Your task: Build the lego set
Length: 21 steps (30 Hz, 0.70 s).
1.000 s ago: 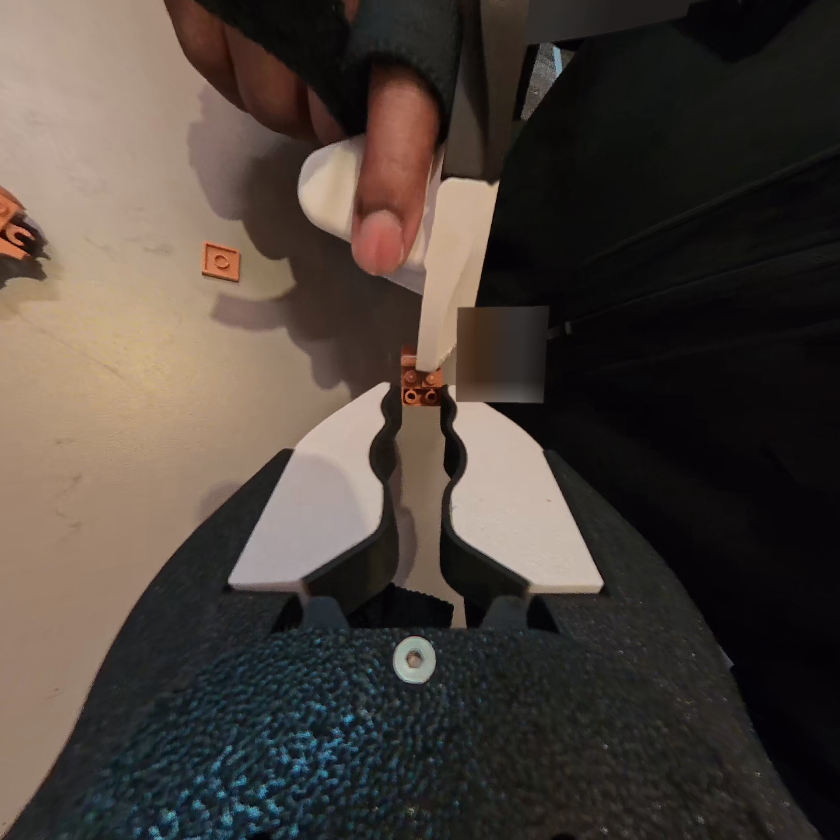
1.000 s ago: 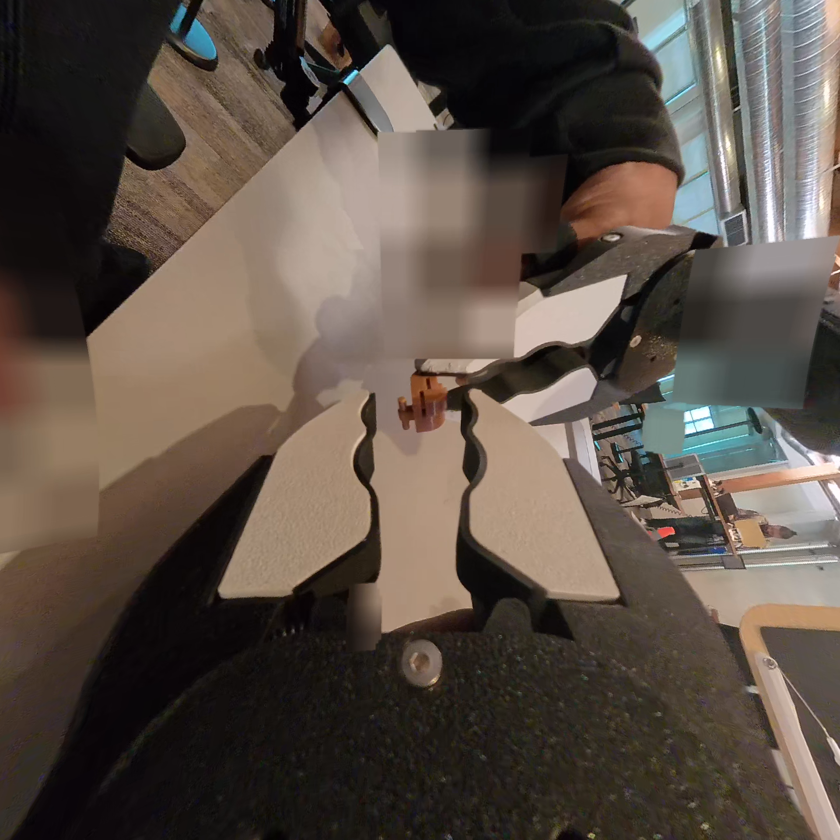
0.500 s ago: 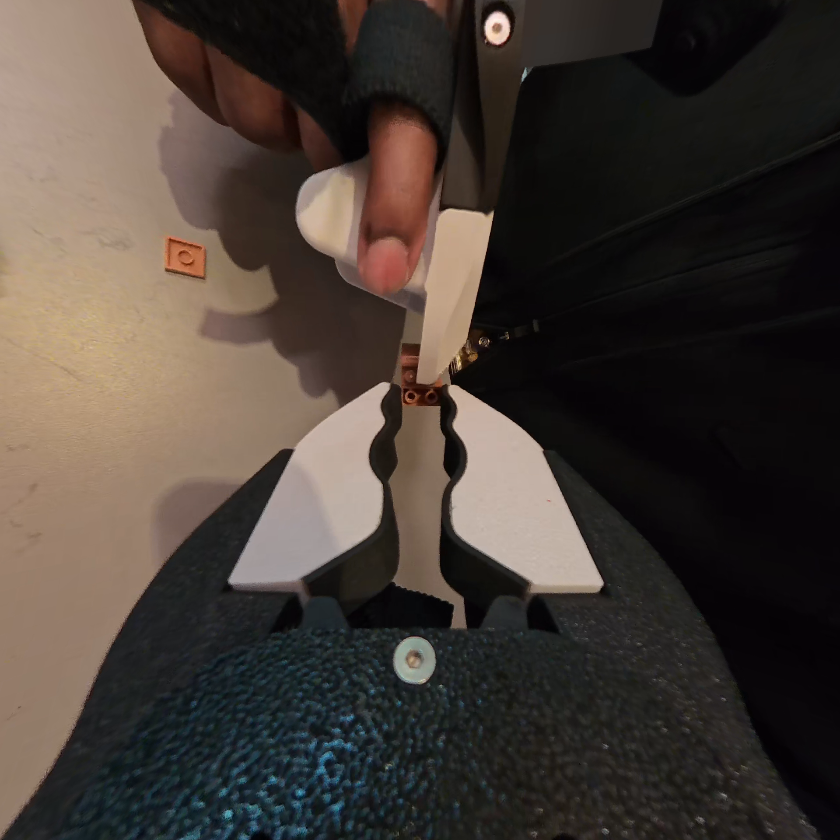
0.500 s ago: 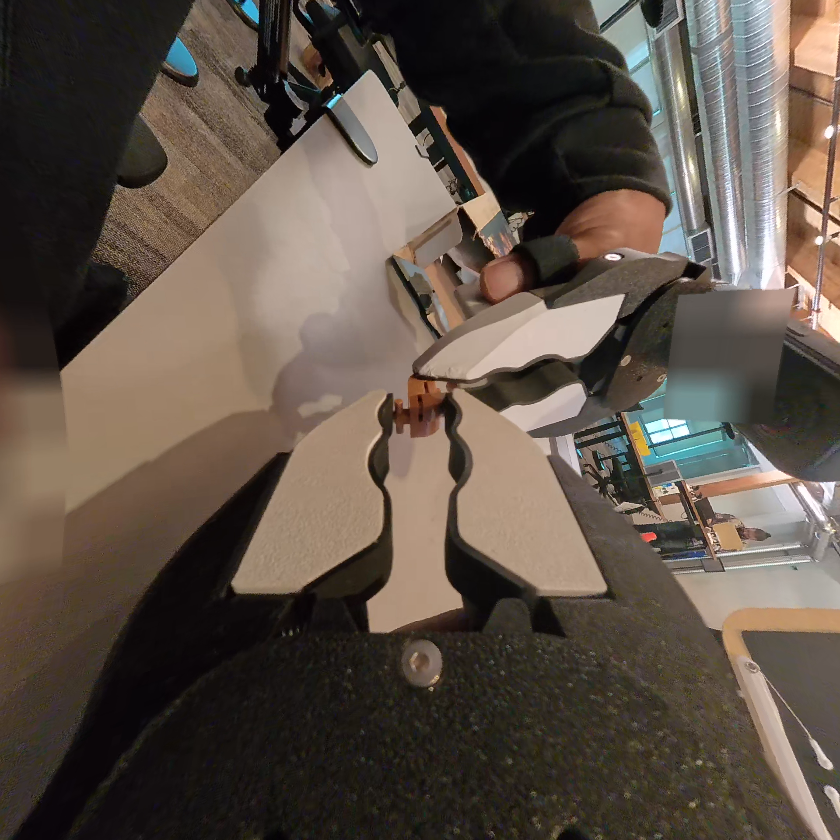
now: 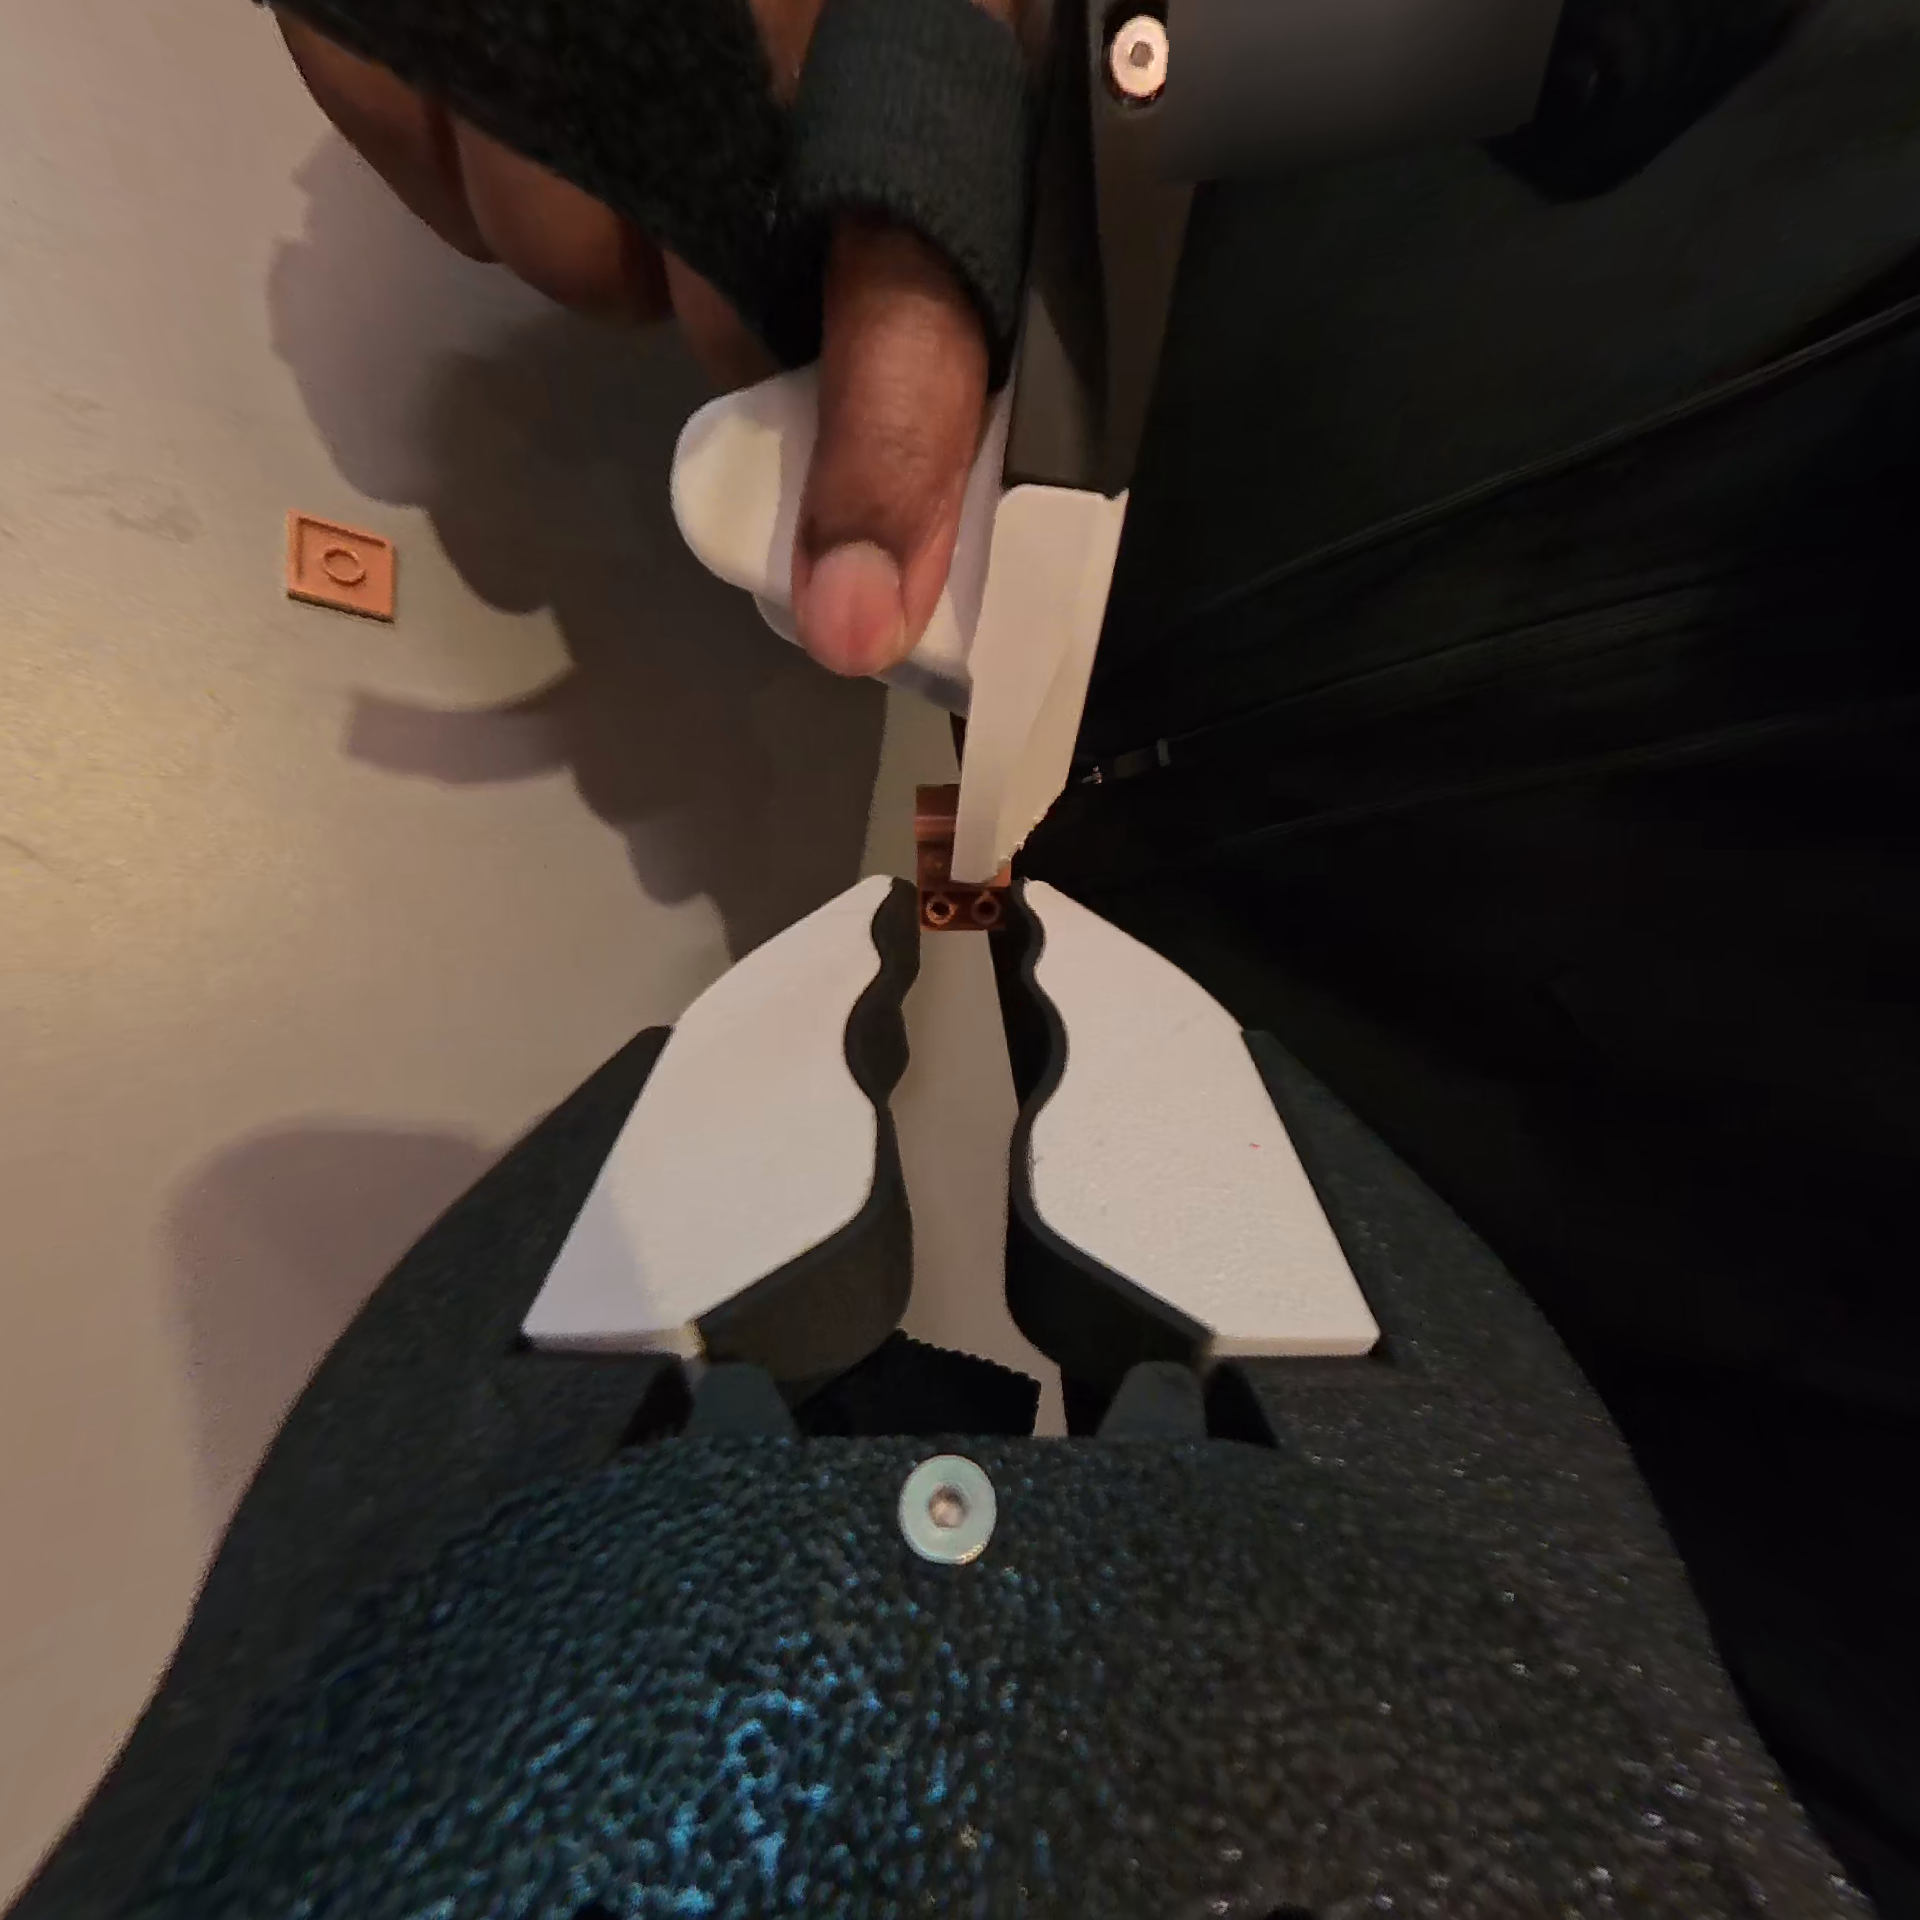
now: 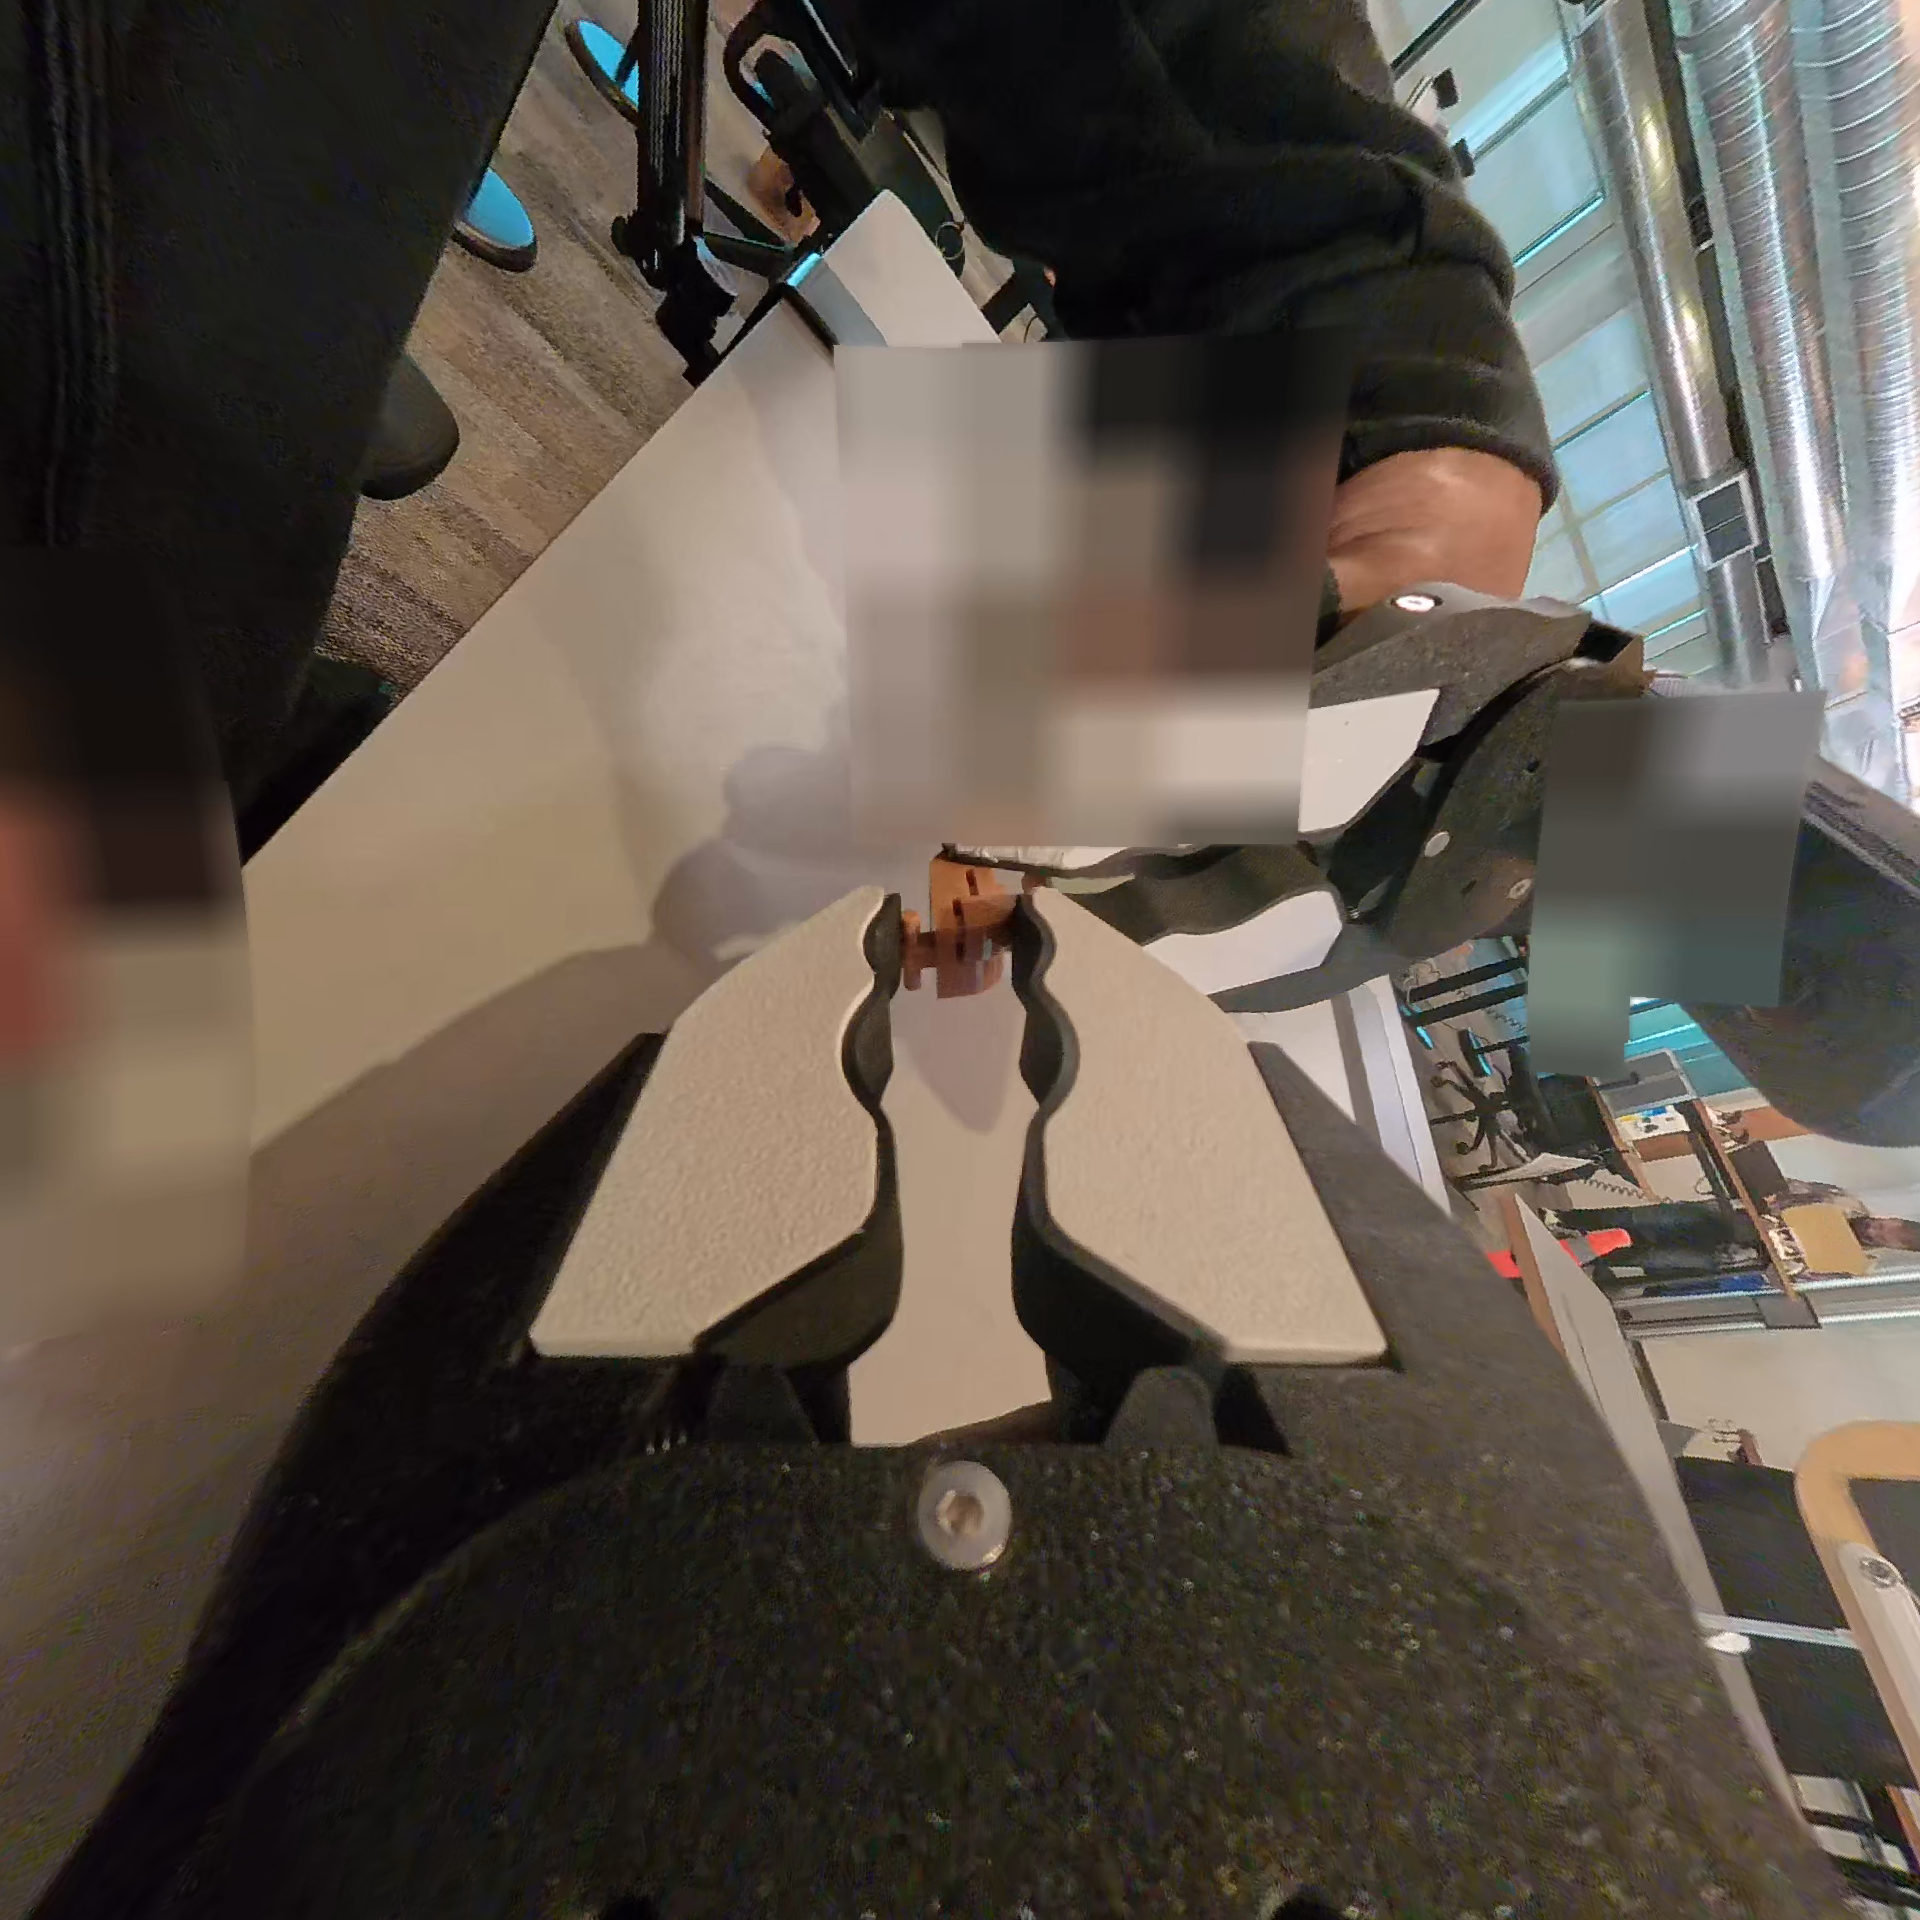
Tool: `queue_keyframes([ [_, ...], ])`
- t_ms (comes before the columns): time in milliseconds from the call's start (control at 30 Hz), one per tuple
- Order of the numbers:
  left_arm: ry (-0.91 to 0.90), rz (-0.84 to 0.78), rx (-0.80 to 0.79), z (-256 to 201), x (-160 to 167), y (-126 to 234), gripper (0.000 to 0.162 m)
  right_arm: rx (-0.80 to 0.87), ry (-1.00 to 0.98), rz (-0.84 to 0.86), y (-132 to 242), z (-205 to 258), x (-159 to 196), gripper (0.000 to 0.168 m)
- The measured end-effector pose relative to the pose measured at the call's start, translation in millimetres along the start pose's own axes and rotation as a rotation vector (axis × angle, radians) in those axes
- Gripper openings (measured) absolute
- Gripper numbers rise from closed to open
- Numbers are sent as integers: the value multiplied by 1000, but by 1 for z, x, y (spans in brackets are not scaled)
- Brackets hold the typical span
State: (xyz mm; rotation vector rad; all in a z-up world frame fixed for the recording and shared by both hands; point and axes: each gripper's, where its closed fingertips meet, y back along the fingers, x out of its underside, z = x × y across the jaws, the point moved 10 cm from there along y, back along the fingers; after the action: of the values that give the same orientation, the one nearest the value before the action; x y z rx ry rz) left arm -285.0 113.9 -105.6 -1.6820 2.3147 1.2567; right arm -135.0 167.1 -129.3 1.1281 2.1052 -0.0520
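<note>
A small orange lego assembly (image 5: pixel 961 912) sits pinched between the tips of my left gripper (image 5: pixel 961 899), held above the pale table (image 5: pixel 156 935). My right gripper (image 5: pixel 982 847) comes down from above, edge-on, with one white finger (image 5: pixel 1029 665) against the assembly's top; a person's thumb (image 5: pixel 883 499) rests on it. In the right wrist view my right gripper (image 6: pixel 954 920) has its jaws closed on the same assembly (image 6: pixel 961 940), a stud touching its left finger. My left gripper (image 6: pixel 1013 868) reaches in from the right and holds the assembly's far end.
A flat orange square plate with one stud (image 5: pixel 341 566) lies on the table to the left. The person's dark clothing (image 5: pixel 1507 935) fills the right side. The table's edge (image 6: pixel 499 623) runs diagonally, with floor and blue-seated chairs (image 6: pixel 497 208) beyond. Less than 4 cm separates the two grippers' tips.
My right gripper's jaws have narrowed from open to closed on the assembly. Both grippers shifted slightly together; the left one has kept its hold.
</note>
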Motion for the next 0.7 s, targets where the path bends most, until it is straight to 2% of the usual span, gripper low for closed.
queue_keyframes([
  [200,20,-52,18,2,1,2,16,25,-64,-5,3,-1,3,20],
  [400,-49,-238,-75,-2,10,13,17,92,-247,-24,6,-10,8,20],
  [500,-177,-320,-260,-12,21,18,16,111,-344,-37,10,-15,10,20],
  [633,-507,-369,-657,-37,31,12,16,126,-412,-15,10,-19,11,20],
  [700,-618,-372,-774,-49,32,6,17,135,-420,14,8,-20,10,20],
])
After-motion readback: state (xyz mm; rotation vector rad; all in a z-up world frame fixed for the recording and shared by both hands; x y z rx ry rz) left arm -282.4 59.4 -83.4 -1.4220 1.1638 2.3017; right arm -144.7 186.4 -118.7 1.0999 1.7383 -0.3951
